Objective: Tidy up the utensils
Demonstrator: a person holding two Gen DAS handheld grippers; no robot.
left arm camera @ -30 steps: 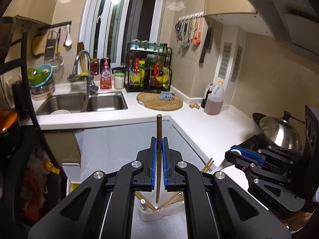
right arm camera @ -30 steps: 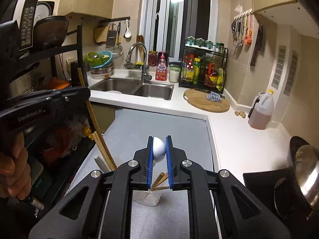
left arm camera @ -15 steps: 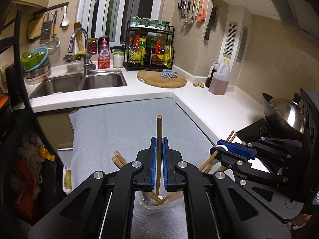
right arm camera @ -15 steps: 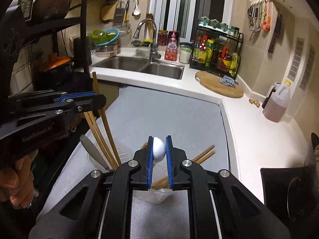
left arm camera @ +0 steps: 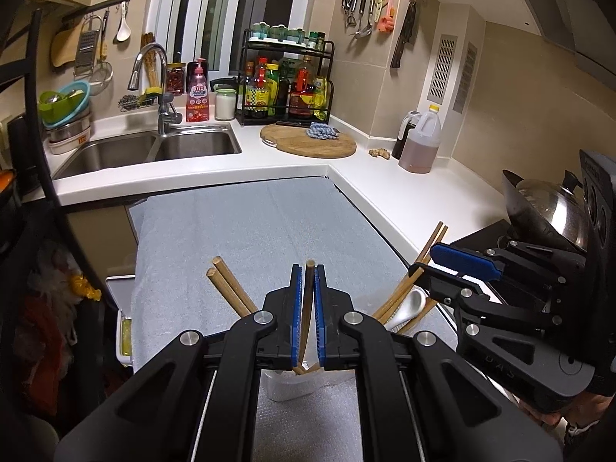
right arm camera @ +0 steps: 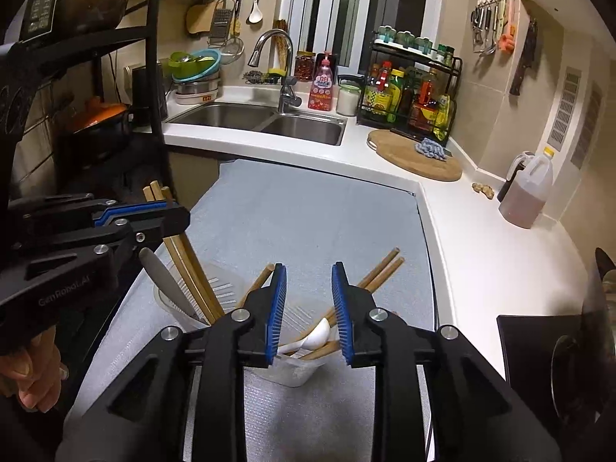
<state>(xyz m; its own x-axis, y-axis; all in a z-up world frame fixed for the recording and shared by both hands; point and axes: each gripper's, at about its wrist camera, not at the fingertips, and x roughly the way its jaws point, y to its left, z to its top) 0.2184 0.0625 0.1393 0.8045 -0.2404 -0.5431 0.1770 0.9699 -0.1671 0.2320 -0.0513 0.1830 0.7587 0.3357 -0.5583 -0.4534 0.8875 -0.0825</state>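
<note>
Chopstick over the holder, spoon dropped in.
Left gripper (left arm camera: 306, 269) clenches a chopstick (left arm camera: 307, 308); right gripper (right arm camera: 309, 300) released above the white spoon (right arm camera: 315, 337). A tilted release could tip the holder (right arm camera: 292, 369), lower centre.

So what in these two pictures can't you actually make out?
- Lower end of the chopstick held by the left gripper: left wrist view, hidden behind the gripper body.
- Base of the clear holder: right wrist view, covered by the open right gripper.
- White spoon handle: right wrist view, behind a finger.
- Wok: left wrist view, partly blocked by the other gripper.
- Bottle labels on the rack: too small.
</note>
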